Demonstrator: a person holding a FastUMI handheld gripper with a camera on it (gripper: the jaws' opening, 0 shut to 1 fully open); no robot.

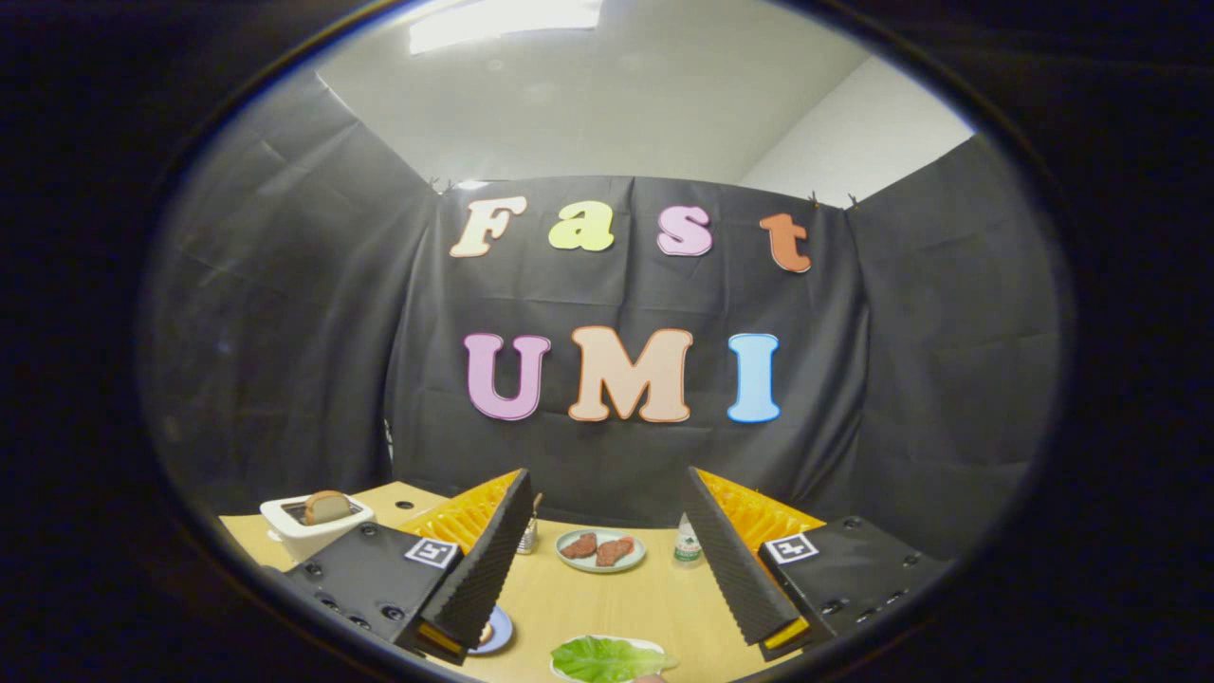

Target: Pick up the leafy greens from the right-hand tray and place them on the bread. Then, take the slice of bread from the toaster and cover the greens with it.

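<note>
Between the wide-open fingers of the gripper (607, 550) lie the leafy greens (607, 659) on their tray (654, 647), nothing held, with the toaster (313, 525) off left.

light came from a ceiling panel (503, 24) overhead, blown out to white glare. the table (616, 598) was evenly lit, shadows soft. fisheye bending curved the cloth wall (strongest near the rim), where sharpness dropped off.

Matt pale wood table (607, 598), glossy plate (600, 562), smooth plastic-looking toaster (308, 531), ribbed jaws spread apart.
</note>
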